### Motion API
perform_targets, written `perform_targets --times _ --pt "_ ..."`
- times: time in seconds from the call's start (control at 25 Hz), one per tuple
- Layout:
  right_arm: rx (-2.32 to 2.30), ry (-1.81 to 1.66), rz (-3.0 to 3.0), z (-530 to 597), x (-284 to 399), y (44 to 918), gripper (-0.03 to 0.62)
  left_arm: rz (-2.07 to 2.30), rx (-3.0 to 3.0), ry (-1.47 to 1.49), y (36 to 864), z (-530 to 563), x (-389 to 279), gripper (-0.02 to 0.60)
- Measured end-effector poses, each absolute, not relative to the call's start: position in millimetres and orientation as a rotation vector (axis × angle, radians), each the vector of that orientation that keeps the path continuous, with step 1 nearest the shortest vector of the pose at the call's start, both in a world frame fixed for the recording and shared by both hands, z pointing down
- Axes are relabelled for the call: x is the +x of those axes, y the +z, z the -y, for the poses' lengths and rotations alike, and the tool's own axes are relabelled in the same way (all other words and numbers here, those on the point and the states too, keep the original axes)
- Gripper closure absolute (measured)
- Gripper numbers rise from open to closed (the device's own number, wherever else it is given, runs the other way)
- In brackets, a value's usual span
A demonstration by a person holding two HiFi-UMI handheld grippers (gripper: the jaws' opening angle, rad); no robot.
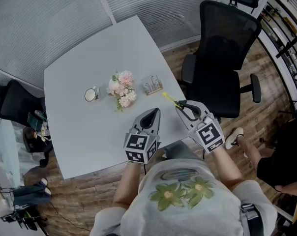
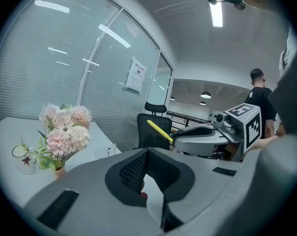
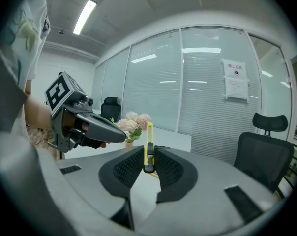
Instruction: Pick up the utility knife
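The yellow utility knife (image 1: 169, 99) is off the white table (image 1: 84, 48), above its right edge. My right gripper (image 1: 179, 105) is shut on it. In the right gripper view the knife (image 3: 149, 136) stands upright between the black pads, its black end clamped at the tips of the gripper (image 3: 149, 152). My left gripper (image 1: 155, 112) hovers over the table's near part, to the left of the right one, jaws together with nothing in them. The left gripper view shows its tips (image 2: 147, 151) meeting, with the knife (image 2: 160, 131) sticking out of the right gripper (image 2: 188, 134) beyond.
On the table stand a pink flower bunch (image 1: 121, 90), a white mug (image 1: 91, 94) and a small desk holder (image 1: 152, 85). A black office chair (image 1: 222, 58) is at the table's right, another chair (image 1: 11, 102) at its left. A person (image 1: 281, 166) sits at far right.
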State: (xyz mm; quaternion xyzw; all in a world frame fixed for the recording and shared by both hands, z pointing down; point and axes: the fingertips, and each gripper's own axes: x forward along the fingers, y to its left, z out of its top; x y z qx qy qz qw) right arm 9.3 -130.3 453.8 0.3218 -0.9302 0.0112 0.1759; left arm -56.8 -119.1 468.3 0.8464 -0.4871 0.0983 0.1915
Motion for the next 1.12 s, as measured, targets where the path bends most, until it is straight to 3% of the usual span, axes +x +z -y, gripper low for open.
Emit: perform_targets --times 1.12 --pt "0.900 0.025 2.718 95.0 10.6 421.3 0.523 1.343 2.398 0.287 463.0 92.2 -40.0 0.571"
